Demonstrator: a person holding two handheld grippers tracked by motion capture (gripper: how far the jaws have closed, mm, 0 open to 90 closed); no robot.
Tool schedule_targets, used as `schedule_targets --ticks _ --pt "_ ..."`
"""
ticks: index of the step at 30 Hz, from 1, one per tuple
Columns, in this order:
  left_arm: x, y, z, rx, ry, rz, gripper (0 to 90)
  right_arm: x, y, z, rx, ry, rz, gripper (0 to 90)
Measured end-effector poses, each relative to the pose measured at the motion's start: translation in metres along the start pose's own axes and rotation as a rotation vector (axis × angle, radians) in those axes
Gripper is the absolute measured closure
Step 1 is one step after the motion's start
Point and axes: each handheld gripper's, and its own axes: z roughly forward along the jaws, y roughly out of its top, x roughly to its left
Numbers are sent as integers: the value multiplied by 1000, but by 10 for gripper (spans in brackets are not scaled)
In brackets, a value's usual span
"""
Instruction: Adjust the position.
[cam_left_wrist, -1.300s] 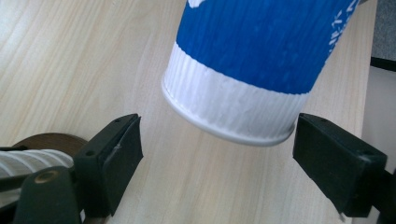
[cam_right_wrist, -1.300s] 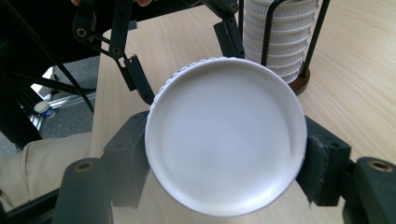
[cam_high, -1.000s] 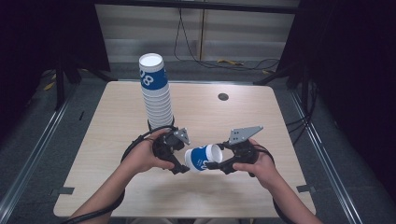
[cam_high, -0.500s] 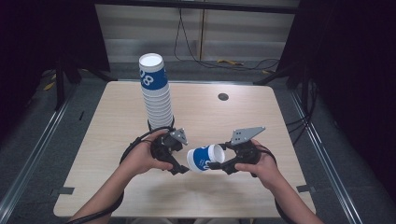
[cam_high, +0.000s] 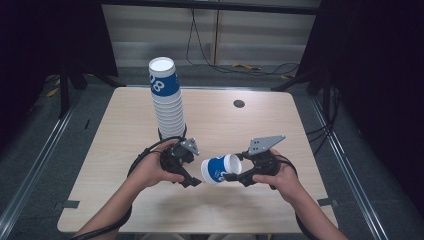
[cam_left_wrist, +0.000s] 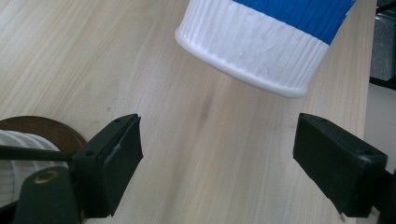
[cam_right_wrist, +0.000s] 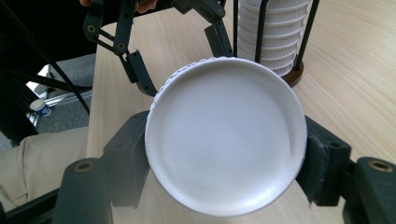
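Right gripper (cam_high: 239, 176) is clamped on a single paper cup (cam_high: 220, 169), white with a blue band, held on its side above the table (cam_high: 280, 120) between the two hands. In the right gripper view the cup's white base (cam_right_wrist: 226, 142) hides most of the jaw pads and the cup's mouth. Left gripper (cam_high: 192, 181) stands released, nothing between its jaws; its view cuts the cup (cam_left_wrist: 266, 42) off at the top edge. The cup stack (cam_high: 167, 102) stands in a wire holder behind; its foot is partly hidden by the left hand's cable.
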Motion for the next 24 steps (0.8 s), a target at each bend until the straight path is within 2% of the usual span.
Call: schedule_targets --ticks 4,6,9,11,24 --pt "0 0 2 -4 -6 -6 155 0 0 0 -2 1 0 287" --pt "-1 1 3 3 -13 11 156 0 0 1 -2 5 0 287" --pt "-2 2 6 -1 -19 12 155 0 0 2 -5 5 1 287" --pt "-4 2 8 -9 -33 5 156 0 1 2 -4 1 1 287" --pt "-4 9 15 -33 -30 2 155 0 1 3 -18 4 1 287"
